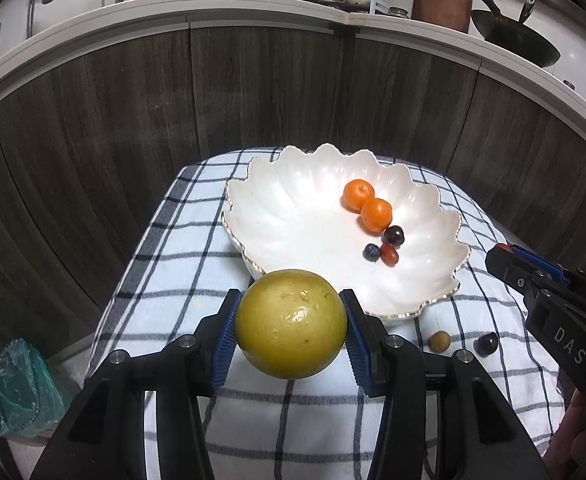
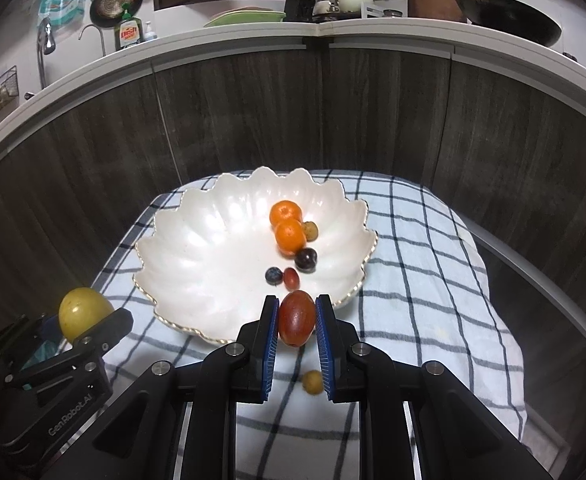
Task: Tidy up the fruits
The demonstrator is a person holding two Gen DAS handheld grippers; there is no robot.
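My left gripper (image 1: 291, 322) is shut on a large yellow-green citrus fruit (image 1: 291, 324) and holds it just before the near rim of the white scalloped bowl (image 1: 293, 216). My right gripper (image 2: 297, 322) is shut on a red oval fruit (image 2: 297, 322) at the bowl's near rim (image 2: 197, 240). The bowl holds two small oranges (image 2: 287, 224), a dark plum (image 2: 306, 259), a blueberry (image 2: 273, 275), a small red fruit (image 2: 291, 277) and a brownish fruit (image 2: 311, 230). A small tan fruit (image 1: 440, 341) and a dark fruit (image 1: 487, 344) lie on the cloth.
A blue-and-white checked cloth (image 1: 173, 240) covers the small table. Dark wood cabinet fronts (image 1: 133, 120) stand close behind it, under a white counter with dishes, a soap bottle and a wok (image 1: 513, 36). A green plastic bag (image 1: 13, 388) sits low at the left.
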